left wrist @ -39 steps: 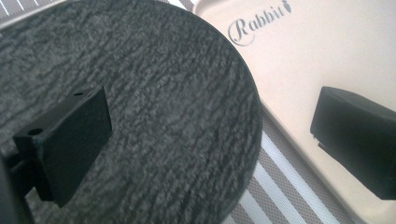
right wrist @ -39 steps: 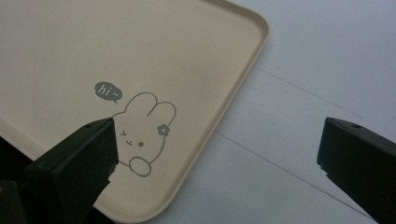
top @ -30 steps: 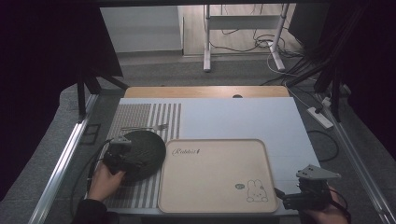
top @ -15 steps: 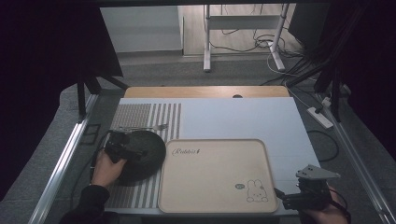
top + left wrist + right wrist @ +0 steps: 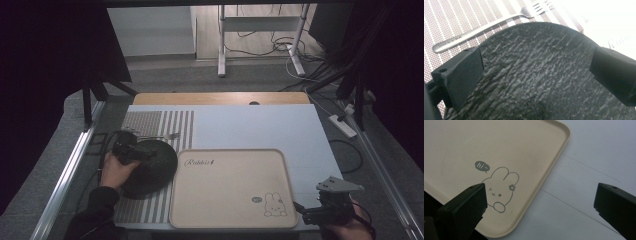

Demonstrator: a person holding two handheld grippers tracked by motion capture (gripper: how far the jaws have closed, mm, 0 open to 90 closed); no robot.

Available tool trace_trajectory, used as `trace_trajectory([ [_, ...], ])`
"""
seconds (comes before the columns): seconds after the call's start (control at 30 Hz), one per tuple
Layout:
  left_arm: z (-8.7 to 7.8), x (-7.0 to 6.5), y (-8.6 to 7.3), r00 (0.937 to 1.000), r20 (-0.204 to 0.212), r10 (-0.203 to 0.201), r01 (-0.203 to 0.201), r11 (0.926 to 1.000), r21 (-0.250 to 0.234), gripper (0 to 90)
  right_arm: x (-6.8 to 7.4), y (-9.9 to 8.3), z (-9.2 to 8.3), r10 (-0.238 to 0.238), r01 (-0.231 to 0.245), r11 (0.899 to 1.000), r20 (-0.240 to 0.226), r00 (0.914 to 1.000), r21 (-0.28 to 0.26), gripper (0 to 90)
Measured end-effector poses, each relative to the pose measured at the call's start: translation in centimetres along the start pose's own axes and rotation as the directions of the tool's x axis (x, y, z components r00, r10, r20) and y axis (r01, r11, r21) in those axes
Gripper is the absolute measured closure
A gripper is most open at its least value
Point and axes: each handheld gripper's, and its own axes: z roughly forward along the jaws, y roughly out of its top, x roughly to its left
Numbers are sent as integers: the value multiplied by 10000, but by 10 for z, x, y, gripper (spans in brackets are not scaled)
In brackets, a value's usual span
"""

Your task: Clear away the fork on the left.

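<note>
The left gripper [image 5: 131, 150] is moving up and away from the person over the last second, travelling from the plate's near-left rim toward its far-left rim; it is now sitting over the far-left part of the black plate [image 5: 150, 167], with the hand [image 5: 116, 170] trailing behind it. In the left gripper view its jaws are standing wide apart, one at each side, with the plate's textured surface [image 5: 536, 70] between and below them; they are holding nothing, and whether they are touching the plate I cannot tell. The plate is lying on the striped mat [image 5: 150, 125] at the table's left side, its right rim just beside the left edge of the tray [image 5: 230, 210]; the fork [image 5: 486, 25] is lying just beyond the plate's far rim. The right gripper [image 5: 327, 212] is staying put off the tray's near-right corner, jaws wide and empty, looking at the rabbit print [image 5: 500, 188]. This shift is reading, to my judgement, as the left gripper hunting for a grip on the plate's rim; a lift toward the tray seems not yet begun.
</note>
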Motion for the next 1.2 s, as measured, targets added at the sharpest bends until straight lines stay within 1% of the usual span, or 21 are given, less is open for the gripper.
trace_trajectory([
  [0.17,4,6,6,10000,-95,-7,7,10000,75,1,0,0,0,-24,24,10000,-5,10000,20,0],
  [0.27,6,15,13,9997,-222,-79,81,9999,71,1,0,0,0,-17,17,10000,-7,10000,14,0],
  [0.43,8,28,18,9987,-392,-312,313,9995,31,6,0,0,0,21,-21,10000,-16,10000,25,0],
  [0.7,13,43,24,9969,-719,-320,342,9990,300,26,0,0,0,-42,43,10000,-40,10000,24,0],
  [0.73,13,43,24,9969,-719,-320,342,9990,300,32,0,0,0,-39,39,10000,-49,10000,32,0],
  [0.77,15,47,26,9960,-818,-347,374,9988,322,43,0,0,0,-45,45,10000,-52,10000,33,0],
  [0.8,15,47,26,9960,-818,-347,374,9988,322,59,0,0,0,-45,45,10000,-56,10000,38,0],
  [0.83,16,51,27,9967,-739,-333,367,9983,448,91,0,0,0,-44,44,10000,-55,10000,40,0],
  [0.9,18,54,28,9966,-749,-346,384,9980,499,144,0,0,1,-44,45,10000,-62,10000,46,0],
  [0.93,20,58,29,9958,-864,-286,343,9973,650,191,0,0,1,-43,43,10000,-63,10000,47,0],
  [1.0,21,61,30,9951,-936,-326,390,9969,682,265,0,0,1,-46,47,10000,-64,10000,50,0],
  [1.03,23,66,31,9933,-1064,-457,534,9960,710,321,0,0,1,-49,49,10000,-70,10000,58,0],
  [1.07,23,69,31,9919,-1127,-583,662,9955,671,387,0,0,1,-52,53,10000,-84,10000,67,0],
  [1.13,24,73,32,9896,-1142,-873,940,9941,546,445,0,0,1,-55,56,10000,-94,9999,72,0],
  [1.17,25,75,32,9890,-1125,-956,1017,9936,494,498,0,0,1,-54,55,10000,-100,9999,77,0],
  [1.2,26,76,33,9872,-1196,-1058,1118,9927,449,540,0,0,1,-52,53,10000,-107,9999,83,0],
])
